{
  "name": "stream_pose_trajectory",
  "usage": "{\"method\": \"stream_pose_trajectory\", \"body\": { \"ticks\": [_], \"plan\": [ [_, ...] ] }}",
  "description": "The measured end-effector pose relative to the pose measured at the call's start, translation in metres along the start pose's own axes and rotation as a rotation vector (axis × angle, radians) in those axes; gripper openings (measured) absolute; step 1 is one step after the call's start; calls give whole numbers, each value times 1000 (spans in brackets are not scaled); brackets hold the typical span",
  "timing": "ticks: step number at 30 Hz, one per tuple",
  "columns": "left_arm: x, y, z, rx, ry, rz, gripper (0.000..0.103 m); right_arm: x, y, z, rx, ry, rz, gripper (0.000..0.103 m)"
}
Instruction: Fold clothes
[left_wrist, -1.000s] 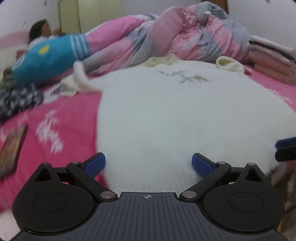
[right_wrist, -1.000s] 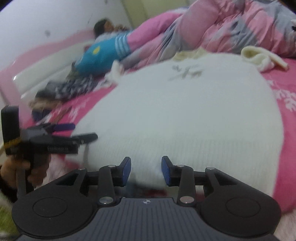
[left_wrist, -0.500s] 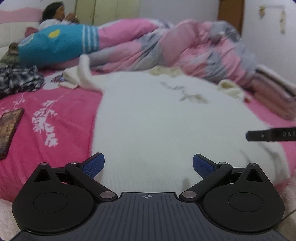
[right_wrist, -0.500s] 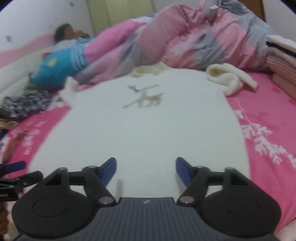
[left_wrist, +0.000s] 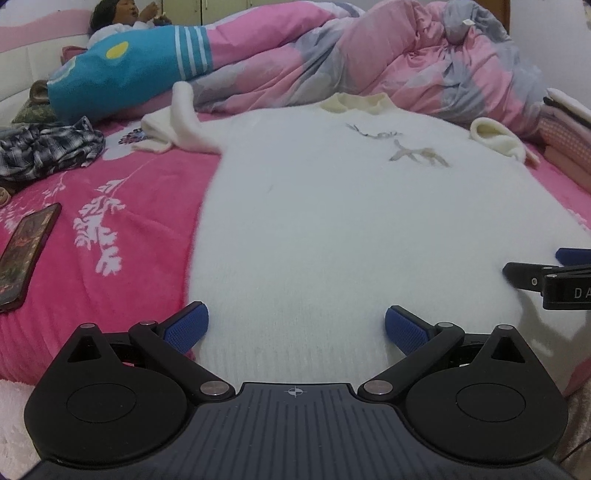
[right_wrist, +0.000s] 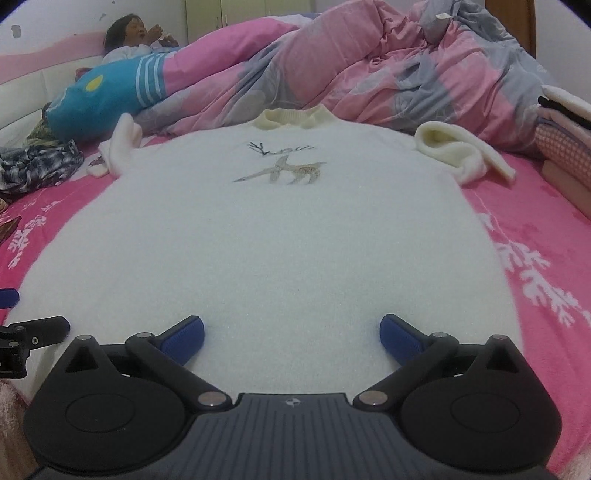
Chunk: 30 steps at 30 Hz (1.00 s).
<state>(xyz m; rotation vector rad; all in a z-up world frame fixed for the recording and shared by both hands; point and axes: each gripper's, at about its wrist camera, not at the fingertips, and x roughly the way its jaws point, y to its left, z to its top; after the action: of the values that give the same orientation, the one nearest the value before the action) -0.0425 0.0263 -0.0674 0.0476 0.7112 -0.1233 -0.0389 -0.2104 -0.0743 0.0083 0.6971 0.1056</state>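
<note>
The right gripper (right_wrist: 291, 334) hung over the sweater's hem, its jaws opening wide with nothing pinched between them, only knit lying beneath. The left gripper (left_wrist: 296, 326) was spread too, empty, above the hem's left part. The sweater (right_wrist: 266, 236) lay flat, front up, on the pink bedspread (right_wrist: 532, 236), collar toward the quilt (right_wrist: 369, 74), one sleeve (right_wrist: 458, 155) bunched at its right shoulder and the other (left_wrist: 177, 118) crumpled at its left.

The likely trouble: the fuzzy knit could slip from a shallow pinch, or the pads could catch the bedspread along with the hem. Folding with the sleeves still bunched would probably leave lumps. A phone (left_wrist: 26, 251) lay near the left edge and might be dragged.
</note>
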Motion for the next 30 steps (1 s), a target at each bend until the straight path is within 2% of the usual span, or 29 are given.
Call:
{"method": "stream_pose_trajectory", "body": {
  "ticks": [17,30],
  "plan": [
    [1,5,5,-31,33,-34,103,1,-3,5,19,40,18,103],
    [2,4,8,-39,48,-18,103,-1,-4,6,17,28,31,103]
  ]
}}
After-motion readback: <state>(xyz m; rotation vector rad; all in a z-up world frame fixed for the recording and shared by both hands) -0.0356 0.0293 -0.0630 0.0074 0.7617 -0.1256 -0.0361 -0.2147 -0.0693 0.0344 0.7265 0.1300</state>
